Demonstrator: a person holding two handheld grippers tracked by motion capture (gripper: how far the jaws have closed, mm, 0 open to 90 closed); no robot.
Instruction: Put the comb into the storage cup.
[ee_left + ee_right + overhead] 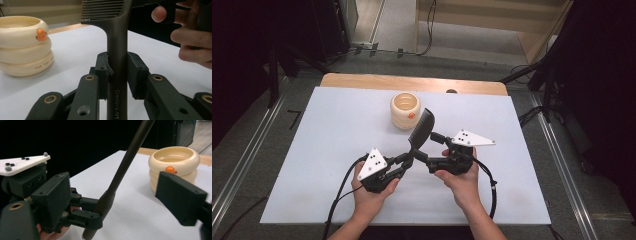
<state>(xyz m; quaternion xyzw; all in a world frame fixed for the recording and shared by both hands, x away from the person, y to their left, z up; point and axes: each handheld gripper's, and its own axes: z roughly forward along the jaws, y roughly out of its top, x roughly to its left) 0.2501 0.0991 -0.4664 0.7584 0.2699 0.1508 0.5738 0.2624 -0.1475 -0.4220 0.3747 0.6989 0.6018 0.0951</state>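
**Comb held upright in the left gripper, right gripper open beside it**

On the left of the high view, the left gripper (406, 161) is clamped on the handle of a dark comb (422, 128). The left gripper view shows this closely: the two jaws press against opposite sides of the handle, low on its length, with printed lettering just beneath the grip. The comb's long axis runs up and away from the person, leaning slightly to the right toward the far edge of the table, so the toothed head stands above and beyond the jaws.

Beyond the comb and a little left of its head sits a cream ringed cup (405, 110) with a small orange mark on its side. It rests on the white table cover (332, 135), near the comb's head but apart from it.

To the right of the handle, the right gripper (434, 147) has its jaws spread wide, holding nothing. In the right gripper view the comb's handle rises between and beyond the two jaws, touching neither.

The coming move seems to turn on this: the comb head points toward the cup, the cup's opening faces up, and the left gripper alone carries the comb. If the right gripper is to take over, the free upper handle lies just ahead of its jaws.
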